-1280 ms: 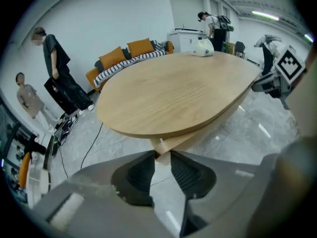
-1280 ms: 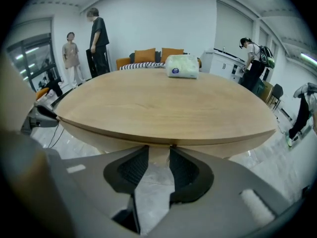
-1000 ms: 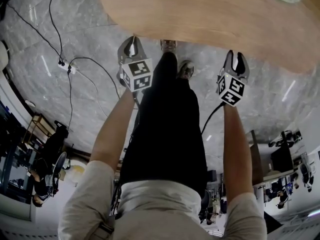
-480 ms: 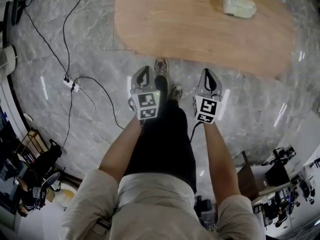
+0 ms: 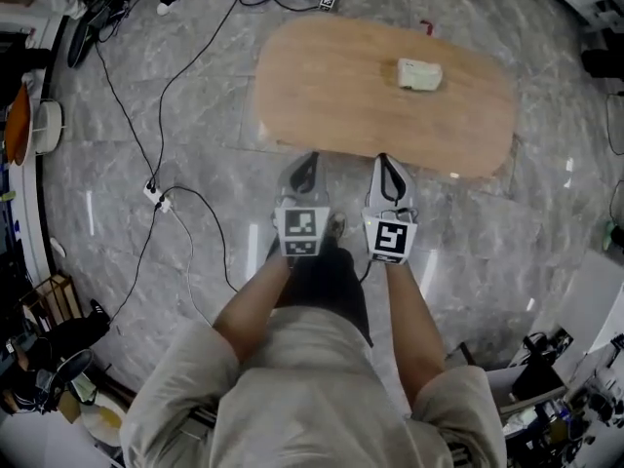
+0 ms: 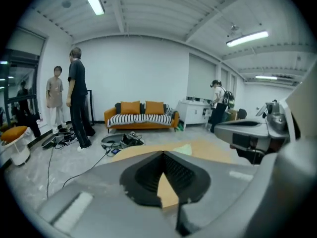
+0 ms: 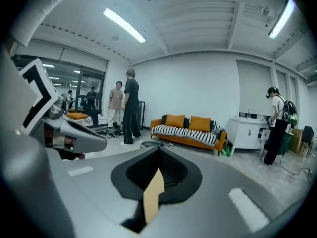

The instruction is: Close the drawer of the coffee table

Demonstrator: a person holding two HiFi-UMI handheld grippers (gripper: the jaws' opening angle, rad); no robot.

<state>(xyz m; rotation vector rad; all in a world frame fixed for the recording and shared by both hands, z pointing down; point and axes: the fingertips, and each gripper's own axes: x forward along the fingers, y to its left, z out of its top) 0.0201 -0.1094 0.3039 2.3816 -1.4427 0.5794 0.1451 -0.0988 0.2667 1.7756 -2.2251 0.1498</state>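
Grey marble floor (image 5: pixel 117 164) with cables everywhere. Head view: the oval coffee table (image 5: pixel 341 96) sits just ahead of the left gripper (image 5: pixel 307 157) and right gripper (image 5: pixel 383 158), with a pale wad (image 5: pixel 419 74) on top. No drawer sticks out that I can see, so I'd guess the closing's done and next is just backing off.

Left gripper view: jaws shut on nothing, orange sofa (image 6: pixel 141 115) beyond.

Right gripper view: same, pinched together and empty.

A second back the right jaws gaped and the table loomed much closer.

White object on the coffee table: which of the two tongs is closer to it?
Right. The right tongs are at the coffee table's near edge, slightly left of the white object; the left tongs are farther left.
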